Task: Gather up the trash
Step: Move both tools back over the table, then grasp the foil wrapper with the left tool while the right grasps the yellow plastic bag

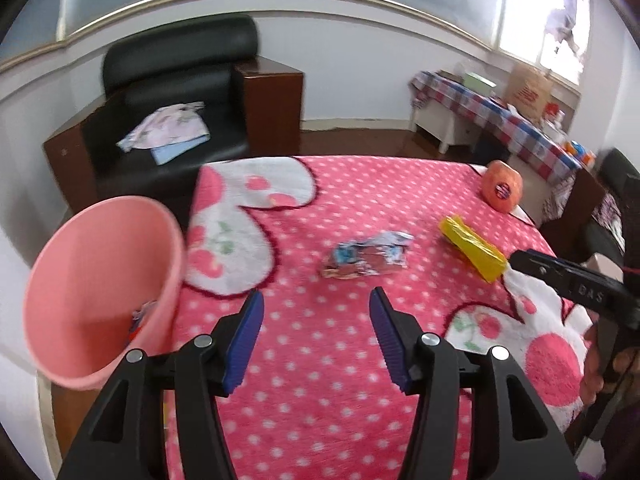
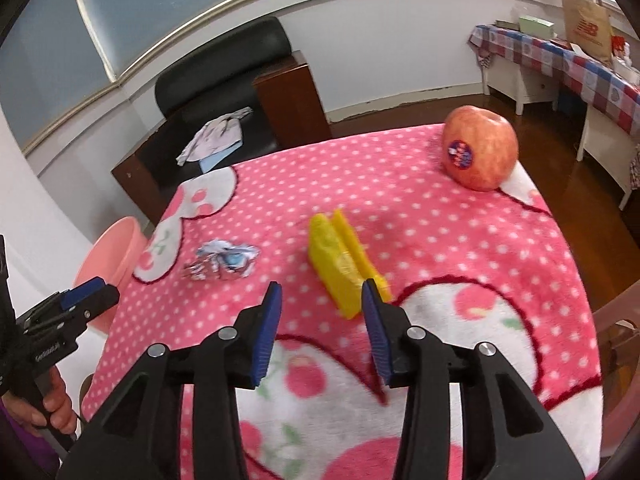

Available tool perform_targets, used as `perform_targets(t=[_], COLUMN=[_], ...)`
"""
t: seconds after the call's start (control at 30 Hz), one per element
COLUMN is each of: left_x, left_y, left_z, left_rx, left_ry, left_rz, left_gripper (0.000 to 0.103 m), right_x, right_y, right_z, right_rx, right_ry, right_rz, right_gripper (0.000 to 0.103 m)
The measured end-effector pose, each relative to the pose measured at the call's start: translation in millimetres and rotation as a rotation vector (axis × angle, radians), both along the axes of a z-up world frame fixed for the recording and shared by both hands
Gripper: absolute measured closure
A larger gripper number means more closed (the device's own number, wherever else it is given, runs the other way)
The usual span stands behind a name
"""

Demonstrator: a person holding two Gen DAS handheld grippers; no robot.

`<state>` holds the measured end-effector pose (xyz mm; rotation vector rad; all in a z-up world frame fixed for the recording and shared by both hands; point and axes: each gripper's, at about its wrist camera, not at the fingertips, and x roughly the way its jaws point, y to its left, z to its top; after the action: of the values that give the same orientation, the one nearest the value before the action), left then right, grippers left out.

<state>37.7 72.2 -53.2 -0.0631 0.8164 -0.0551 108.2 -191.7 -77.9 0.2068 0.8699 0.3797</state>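
Bin point(image 1: 100, 292) partly filled; wrapper point(image 1: 366, 256) and yellow pack point(image 2: 344, 264) left on tabletop point(image 2: 460, 240). Left tool point(image 1: 316, 316) and right tool point(image 2: 322, 308) held open, empty.

"DAS" embossed on right tongs point(image 1: 520, 258); apple point(image 2: 480, 148) sticker unreadable.

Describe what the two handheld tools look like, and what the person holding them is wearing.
Both are matte black plastic tools with two long fingers, blue ribbed pads and round silver pivot bolts: the left tool and the right tool. Each has a pistol-style handle and faint embossed lettering on the side, too blurred to read. A purple sleeve shows at the left hand.
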Motion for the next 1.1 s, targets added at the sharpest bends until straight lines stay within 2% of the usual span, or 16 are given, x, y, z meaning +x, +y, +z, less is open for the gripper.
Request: perform_targets(t=[0.2,0.37,0.6,0.87,0.93,1.03,1.1], left_x=[28,56,80,96,97,92,89], left_y=[-26,-44,-58,-68,-68,-73,-76], left_z=[-4,-10,-30,-57,-61,-59,-55], left_rx=[0.042,0.102,0.109,0.190,0.197,0.198,0.196], left_ry=[0.025,0.041,0.080,0.106,0.109,0.080,0.078], left_rz=[-0.128,-0.175,-0.174,-0.146,-0.115,-0.086,-0.077], left_gripper=[0.042,0.042,0.042,0.042,0.049,0.077,0.081], right_x=[15,25,37,47,45,40,33], right_y=[-3,4,8,15,15,15,9], right_z=[-8,-11,-22,-40,-42,-41,-36], right_rx=[-0.028,-0.054,-0.078,-0.095,-0.092,-0.060,-0.039], right_ry=[0.023,0.027,0.050,0.079,0.065,0.069,0.061], right_rz=[0.014,0.032,0.031,0.034,0.036,0.075,0.062], right_gripper=[0.056,0.056,0.056,0.056,0.056,0.085,0.087])
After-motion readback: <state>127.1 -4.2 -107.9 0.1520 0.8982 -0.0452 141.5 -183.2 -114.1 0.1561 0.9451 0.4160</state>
